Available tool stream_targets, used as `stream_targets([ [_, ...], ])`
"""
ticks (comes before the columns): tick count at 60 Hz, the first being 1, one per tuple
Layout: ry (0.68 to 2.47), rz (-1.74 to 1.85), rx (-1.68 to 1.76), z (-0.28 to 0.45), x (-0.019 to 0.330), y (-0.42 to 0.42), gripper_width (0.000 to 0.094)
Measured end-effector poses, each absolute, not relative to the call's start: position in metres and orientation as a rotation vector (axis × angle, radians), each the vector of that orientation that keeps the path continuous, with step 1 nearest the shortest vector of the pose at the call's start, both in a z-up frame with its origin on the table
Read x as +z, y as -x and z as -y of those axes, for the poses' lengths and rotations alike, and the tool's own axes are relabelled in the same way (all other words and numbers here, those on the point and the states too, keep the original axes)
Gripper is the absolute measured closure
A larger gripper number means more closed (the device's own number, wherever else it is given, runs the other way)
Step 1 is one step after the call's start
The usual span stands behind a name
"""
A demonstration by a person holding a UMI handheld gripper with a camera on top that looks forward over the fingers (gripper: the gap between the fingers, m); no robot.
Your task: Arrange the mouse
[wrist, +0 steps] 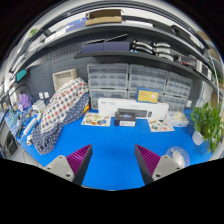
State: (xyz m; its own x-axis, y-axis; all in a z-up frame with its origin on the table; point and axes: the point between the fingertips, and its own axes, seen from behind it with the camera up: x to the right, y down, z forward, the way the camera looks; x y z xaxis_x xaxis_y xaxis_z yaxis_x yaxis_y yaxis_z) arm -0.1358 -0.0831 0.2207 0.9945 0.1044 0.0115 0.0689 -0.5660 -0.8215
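The claw (113,165) hangs with its two fingers spread wide and nothing between them; the magenta pads (80,156) face each other across a bare stretch of the desk (112,142). That surface is a bright blue sheet, smooth and unmarked just ahead of the fingers, and it runs on past them toward the back wall.

I cannot pick out a mouse for certain. Just beside the right finger lies a round pale disc (176,156) on the blue, too small to name. Out to the right of it stands a green leafy plant (209,121).

To the left, a draped checked cloth (60,108) in red, white and blue hangs down over something bulky, its lower end reaching the blue surface. Left of that again sits a clutter of small coloured things (20,103), too small to tell apart.

At the far end of the desk, well beyond the fingers, a row of flat items lies along the edge: a patterned tray or card (97,119), a dark box (126,120), and some light papers (163,125). Behind them stands a long white case (119,105) with a yellow box (148,97) at its right.

The wall behind carries ranks of small clear drawer cabinets (108,80), with a white framed board (65,78) on their left. Higher up, shelves (120,35) hold flat cartons and stacked goods.
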Motion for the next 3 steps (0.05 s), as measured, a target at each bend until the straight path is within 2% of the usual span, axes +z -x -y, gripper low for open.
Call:
stream_targets([
  [3, 2.18, 0.121, 0.042, 0.0847, 0.2191, 0.136, 0.0067],
])
